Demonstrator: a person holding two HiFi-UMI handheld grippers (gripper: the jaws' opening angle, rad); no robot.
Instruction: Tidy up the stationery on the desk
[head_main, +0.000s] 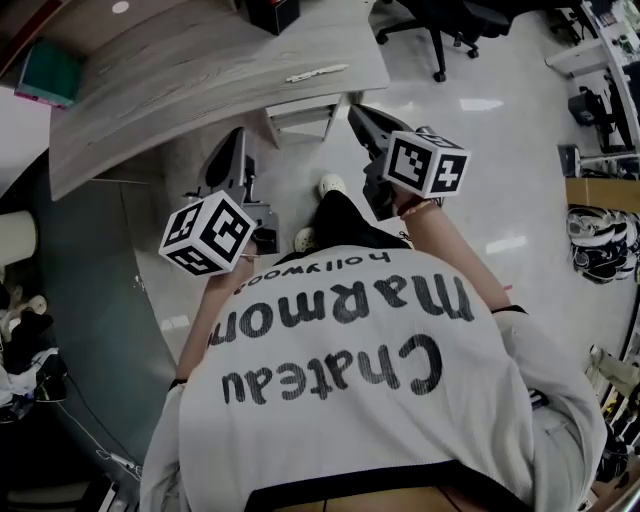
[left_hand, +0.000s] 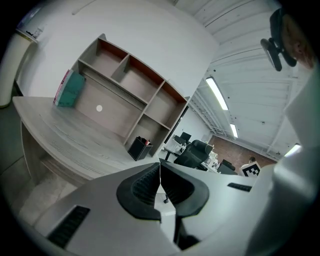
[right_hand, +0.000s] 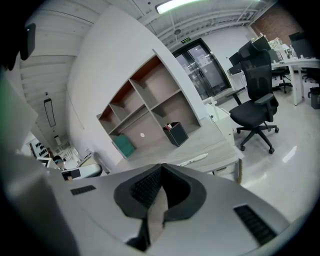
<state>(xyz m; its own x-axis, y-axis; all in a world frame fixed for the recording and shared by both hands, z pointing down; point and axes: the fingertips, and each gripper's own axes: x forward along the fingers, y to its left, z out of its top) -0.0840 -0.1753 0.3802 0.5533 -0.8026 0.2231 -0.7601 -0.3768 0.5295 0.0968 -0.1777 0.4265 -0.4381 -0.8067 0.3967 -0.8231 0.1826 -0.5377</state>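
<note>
A white pen (head_main: 318, 72) lies near the front edge of the grey wooden desk (head_main: 180, 90); it shows as a white pen (right_hand: 194, 159) in the right gripper view too. A black pen holder (head_main: 272, 12) stands at the back, also seen as the pen holder (left_hand: 139, 148) and the pen holder (right_hand: 176, 134). A teal box (head_main: 45, 72) leans at the desk's far left. My left gripper (head_main: 237, 135) and right gripper (head_main: 353, 110) hover in front of the desk, short of its edge. Both are shut with nothing between the jaws, as the left gripper (left_hand: 160, 162) and right gripper (right_hand: 161, 167) show.
An open shelf unit (left_hand: 125, 85) rises behind the desk. A black office chair (right_hand: 257, 107) stands on the shiny floor to the right. A grey cabinet (head_main: 90, 270) is at my left. My feet (head_main: 320, 210) are on the floor below the grippers.
</note>
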